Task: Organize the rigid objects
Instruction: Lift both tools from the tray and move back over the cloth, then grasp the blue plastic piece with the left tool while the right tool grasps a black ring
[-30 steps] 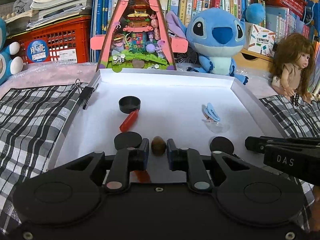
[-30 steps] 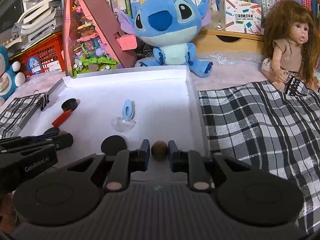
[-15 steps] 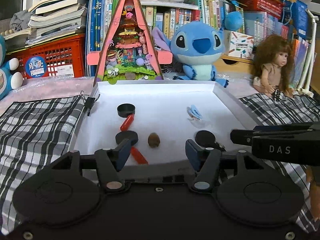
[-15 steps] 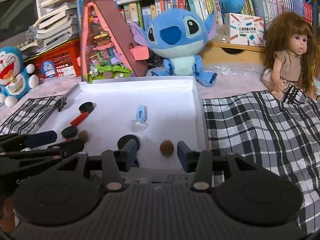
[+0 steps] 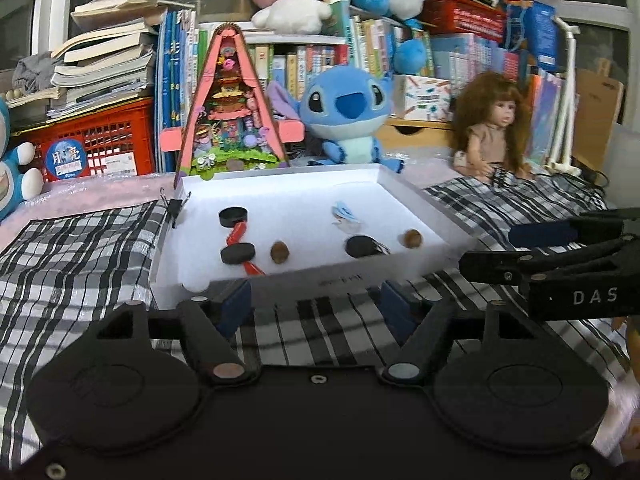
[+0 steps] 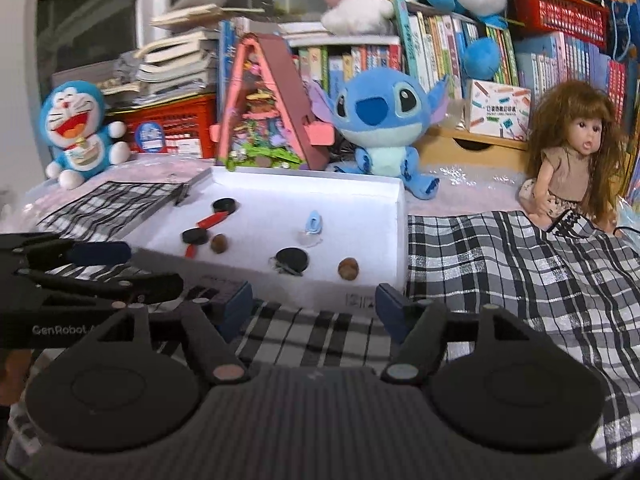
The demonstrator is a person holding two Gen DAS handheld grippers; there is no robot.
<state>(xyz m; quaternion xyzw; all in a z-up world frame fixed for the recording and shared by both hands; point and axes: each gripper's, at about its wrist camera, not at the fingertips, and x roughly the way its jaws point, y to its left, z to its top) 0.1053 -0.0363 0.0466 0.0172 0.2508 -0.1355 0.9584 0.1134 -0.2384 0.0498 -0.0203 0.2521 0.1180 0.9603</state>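
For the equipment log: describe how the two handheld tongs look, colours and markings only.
Both are matte black plastic. The left tongs have dark blue pads, two round discs on the body and "GenRobot" lettering on the side. The right tongs match, with a ribbed top and white "DAS" lettering.

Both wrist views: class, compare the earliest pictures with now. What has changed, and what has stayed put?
Each tongs let go of a brown nut: the left tongs left one beside the black discs, the right tongs left one near the right wall. Both pulled back out of the white tray, jaws opening. Discs, red pieces and blue clip stayed.
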